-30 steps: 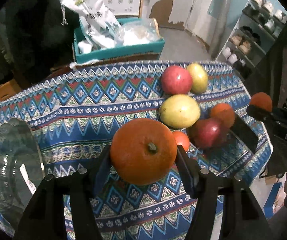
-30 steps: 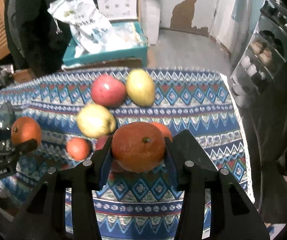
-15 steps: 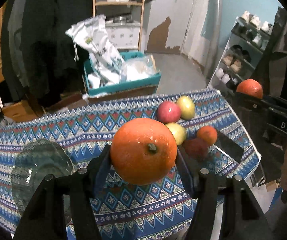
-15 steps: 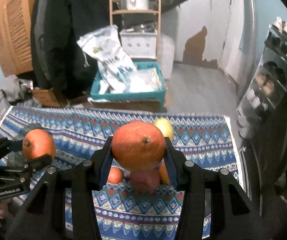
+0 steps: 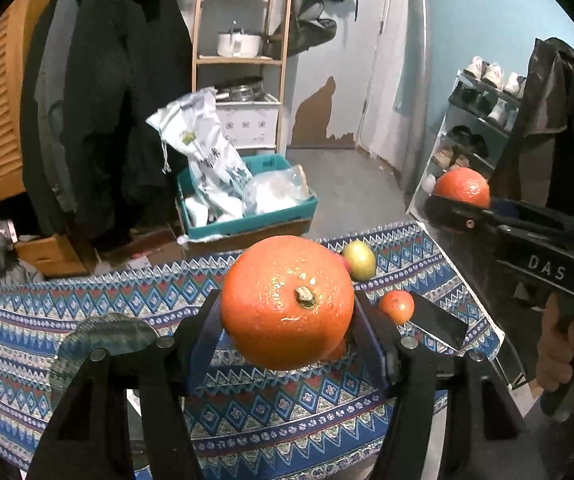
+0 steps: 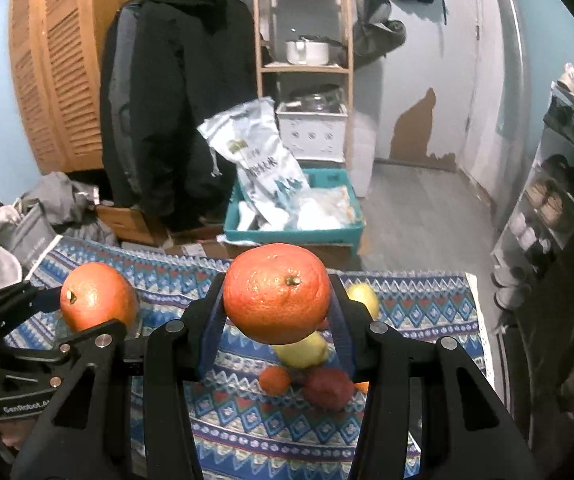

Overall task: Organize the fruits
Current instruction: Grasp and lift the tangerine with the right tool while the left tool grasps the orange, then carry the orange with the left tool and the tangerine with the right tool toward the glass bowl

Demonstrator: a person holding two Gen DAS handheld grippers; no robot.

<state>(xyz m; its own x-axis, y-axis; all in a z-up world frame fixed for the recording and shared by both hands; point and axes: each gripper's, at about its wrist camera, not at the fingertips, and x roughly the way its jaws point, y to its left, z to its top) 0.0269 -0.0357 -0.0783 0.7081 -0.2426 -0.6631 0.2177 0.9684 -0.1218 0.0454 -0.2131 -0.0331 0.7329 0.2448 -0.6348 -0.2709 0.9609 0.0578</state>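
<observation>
My left gripper (image 5: 287,312) is shut on a large orange (image 5: 287,304) and holds it high above the patterned tablecloth (image 5: 247,408). My right gripper (image 6: 277,300) is shut on another orange (image 6: 277,292), also held high. Each gripper shows in the other's view: the right one with its orange (image 5: 462,187), the left one with its orange (image 6: 97,302). Below on the cloth lie a yellow-green fruit (image 5: 359,260), a small orange (image 5: 396,306), a yellow fruit (image 6: 303,350), a small orange (image 6: 274,380) and a dark red fruit (image 6: 329,388). A glass bowl (image 5: 103,340) sits at the table's left.
A dark phone (image 5: 437,322) lies near the table's right edge. Beyond the table stand a teal box (image 6: 295,220) with bags, a wooden shelf (image 6: 303,40), hanging coats (image 6: 175,100) and a shoe rack (image 6: 567,168) at right.
Both grippers have risen well above the table with their oranges; the fruit pile and cloth now look smaller and lower in both views.
</observation>
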